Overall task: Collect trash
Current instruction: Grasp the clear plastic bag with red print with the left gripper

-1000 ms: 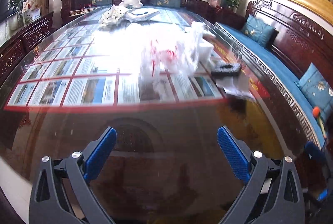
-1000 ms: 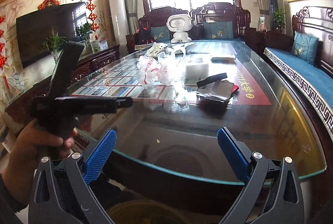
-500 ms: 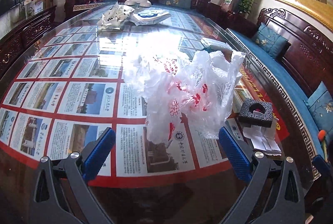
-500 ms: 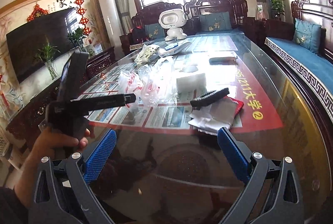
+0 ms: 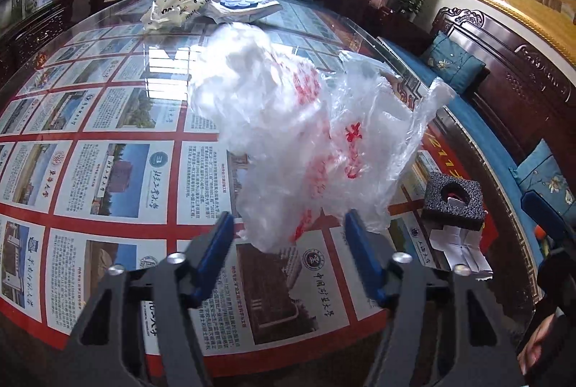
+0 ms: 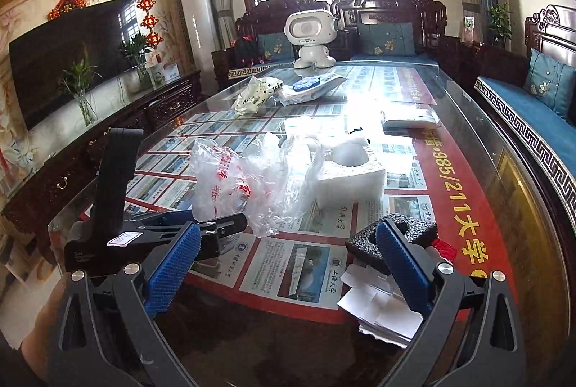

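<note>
on glass table [image 5: 118,70], crinkled plastic bag [image 5: 288,135]

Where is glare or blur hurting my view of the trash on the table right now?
Left wrist view: window glare whitens the upper left of the crumpled plastic bag and the glass table behind it; the bag looks slightly soft.
Right wrist view: the backlit window washes out the white foam block and the glass around it; the black foam piece stays sharp.
Fisheye bends the edges in both.

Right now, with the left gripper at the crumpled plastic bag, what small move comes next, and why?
Probably ease the left gripper slightly forward. Its jaws have just been closing, yet only the plastic bag's bottom edge dips between the tips, with gaps both sides; closing now might pinch just a thin fold.
</note>
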{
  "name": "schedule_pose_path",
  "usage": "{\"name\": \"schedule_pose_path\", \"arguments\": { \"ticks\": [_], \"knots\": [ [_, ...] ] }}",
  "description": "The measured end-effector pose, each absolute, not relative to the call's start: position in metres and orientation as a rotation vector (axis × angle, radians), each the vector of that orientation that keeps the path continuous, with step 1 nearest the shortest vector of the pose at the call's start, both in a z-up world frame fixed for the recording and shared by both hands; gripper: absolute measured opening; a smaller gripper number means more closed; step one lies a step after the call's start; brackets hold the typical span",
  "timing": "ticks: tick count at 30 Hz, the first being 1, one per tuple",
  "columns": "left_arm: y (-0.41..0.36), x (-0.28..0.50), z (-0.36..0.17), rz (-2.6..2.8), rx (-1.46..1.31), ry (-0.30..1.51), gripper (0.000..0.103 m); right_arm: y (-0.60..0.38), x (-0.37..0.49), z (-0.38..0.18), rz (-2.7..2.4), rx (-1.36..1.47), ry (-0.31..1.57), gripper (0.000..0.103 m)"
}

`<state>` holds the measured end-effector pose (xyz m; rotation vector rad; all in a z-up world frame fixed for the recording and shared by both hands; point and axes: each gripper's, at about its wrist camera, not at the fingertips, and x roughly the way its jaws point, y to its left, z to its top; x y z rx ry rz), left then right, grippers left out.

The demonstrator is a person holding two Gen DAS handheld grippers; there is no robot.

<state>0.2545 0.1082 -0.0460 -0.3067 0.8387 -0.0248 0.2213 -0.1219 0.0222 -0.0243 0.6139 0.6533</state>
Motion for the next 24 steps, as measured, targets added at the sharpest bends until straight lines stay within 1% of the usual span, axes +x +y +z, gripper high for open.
{"name": "schedule_pose_path", "arguments": {
  "ticks": [3, 4, 5, 9, 10, 11, 12, 13, 14, 17, 20, 21, 22, 23, 24],
  "knots": [
    [0.109, 0.257, -0.048, -0.056, -0.313, 0.841, 0.038, -0.131, 0.229, 0.018, 0.624, -0.004, 0.627, 0.095],
    [0.109, 0.257, -0.048, -0.062, -0.310, 0.838, 0.031, -0.135, 0.232, 0.017, 0.618, 0.005, 0.633, 0.095],
    [0.109, 0.258, -0.047, -0.067, -0.305, 0.836, 0.028, -0.139, 0.236, 0.016, 0.606, 0.012, 0.642, 0.095],
    [0.109, 0.261, -0.046, -0.074, -0.304, 0.832, 0.026, -0.151, 0.245, 0.013, 0.564, 0.042, 0.658, 0.095],
    [0.110, 0.262, -0.046, -0.059, -0.300, 0.829, 0.032, -0.153, 0.247, 0.013, 0.565, 0.051, 0.663, 0.095],
    [0.111, 0.262, -0.045, -0.051, -0.293, 0.830, 0.048, -0.154, 0.248, 0.013, 0.565, 0.054, 0.664, 0.095],
    [0.111, 0.261, -0.044, -0.048, -0.287, 0.828, 0.059, -0.155, 0.248, 0.013, 0.564, 0.054, 0.662, 0.095],
    [0.111, 0.260, -0.042, -0.035, -0.279, 0.817, 0.074, -0.155, 0.248, 0.013, 0.565, 0.052, 0.660, 0.095],
    [0.111, 0.258, -0.040, -0.011, -0.268, 0.798, 0.079, -0.154, 0.247, 0.013, 0.569, 0.048, 0.660, 0.095],
    [0.117, 0.258, -0.035, 0.022, -0.269, 0.778, 0.082, -0.150, 0.247, 0.013, 0.575, 0.042, 0.659, 0.095],
    [0.130, 0.262, -0.032, 0.048, -0.321, 0.763, 0.082, -0.147, 0.247, 0.010, 0.588, 0.042, 0.667, 0.095],
    [0.132, 0.263, -0.032, 0.049, -0.332, 0.760, 0.080, -0.146, 0.246, 0.010, 0.591, 0.037, 0.667, 0.095],
    [0.133, 0.263, -0.031, 0.046, -0.345, 0.754, 0.066, -0.144, 0.246, 0.009, 0.591, 0.032, 0.667, 0.095],
    [0.136, 0.265, -0.032, 0.039, -0.361, 0.758, 0.042, -0.143, 0.246, 0.008, 0.591, 0.025, 0.668, 0.095],
    [0.136, 0.266, -0.033, 0.037, -0.371, 0.763, 0.035, -0.142, 0.247, 0.007, 0.591, 0.021, 0.670, 0.094]
  ]
}}
